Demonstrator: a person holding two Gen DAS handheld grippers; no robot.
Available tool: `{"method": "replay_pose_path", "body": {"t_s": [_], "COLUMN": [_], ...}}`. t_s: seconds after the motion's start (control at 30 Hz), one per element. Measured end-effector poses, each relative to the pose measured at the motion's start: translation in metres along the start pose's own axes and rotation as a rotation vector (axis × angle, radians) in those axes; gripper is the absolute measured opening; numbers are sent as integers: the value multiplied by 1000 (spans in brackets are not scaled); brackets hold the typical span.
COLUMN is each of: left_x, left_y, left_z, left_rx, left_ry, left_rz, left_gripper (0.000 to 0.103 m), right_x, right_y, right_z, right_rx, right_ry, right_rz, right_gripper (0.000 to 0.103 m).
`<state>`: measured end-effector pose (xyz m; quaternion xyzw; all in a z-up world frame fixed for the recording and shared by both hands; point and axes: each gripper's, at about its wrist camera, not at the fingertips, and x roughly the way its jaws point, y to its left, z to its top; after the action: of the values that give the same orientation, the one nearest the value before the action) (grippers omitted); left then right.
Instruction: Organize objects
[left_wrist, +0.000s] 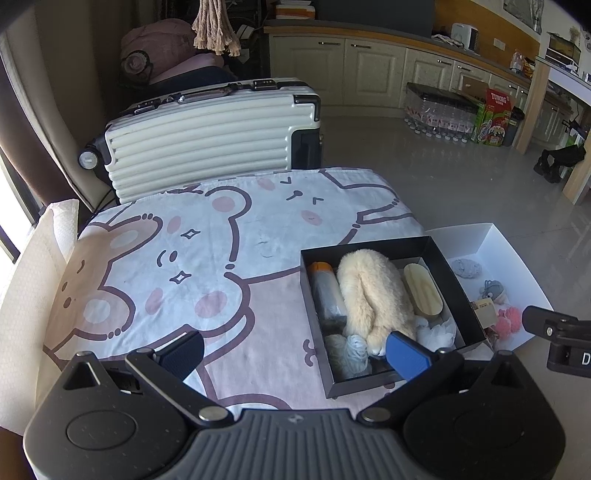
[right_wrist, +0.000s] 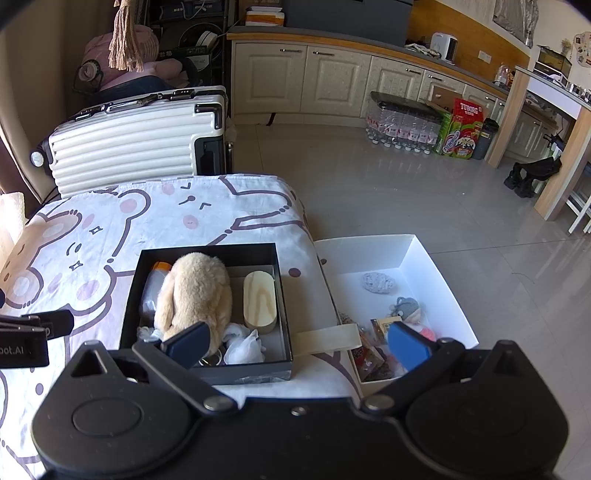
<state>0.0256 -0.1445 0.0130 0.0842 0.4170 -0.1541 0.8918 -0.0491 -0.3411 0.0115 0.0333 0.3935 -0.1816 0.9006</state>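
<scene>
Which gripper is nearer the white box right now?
Right. The right gripper is open above the gap between the black box and the white box; the left gripper is open over the black box's left edge.

Two boxes: one black box (right_wrist: 207, 254) on the left and one white box (right_wrist: 436, 280) on the right. The black box holds one plush toy (right_wrist: 195, 291), one wooden block (right_wrist: 259, 302) and one orange-capped bottle (left_wrist: 325, 291).

Plush toy (right_wrist: 195, 291) in box (right_wrist: 207, 251) on table (right_wrist: 110, 229); tray (right_wrist: 439, 280) right of box; suitcase (right_wrist: 136, 144) behind table.
</scene>
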Motion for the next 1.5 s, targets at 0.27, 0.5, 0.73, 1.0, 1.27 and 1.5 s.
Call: {"method": "replay_pose_path", "body": {"t_s": [0.27,0.5,0.73,1.0,1.27,1.5], "left_x": [0,0,1,1,1,1], "left_y": [-1,-1,-2,-3,-4,-3], "left_z": [0,0,-1,-1,-1,0], "left_rx": [2,2,4,4,2,-2], "left_ry": [1,1,1,5,7,5], "left_rz": [0,-1,-1,-9,-31,-20], "left_gripper": [103,103,103,103,103,103], "right_x": [1,2,2,3,3,4], "right_y": [2,3,3,4,4,4], "right_z": [-3,-5,-4,-7,-6,-5], "right_rx": [-4,-4,-4,-8,-9,-7], "right_ry": [3,5,5,9,11,12], "right_rz": [2,3,2,5,5,6], "right_gripper": [103,103,103,103,103,103]}}
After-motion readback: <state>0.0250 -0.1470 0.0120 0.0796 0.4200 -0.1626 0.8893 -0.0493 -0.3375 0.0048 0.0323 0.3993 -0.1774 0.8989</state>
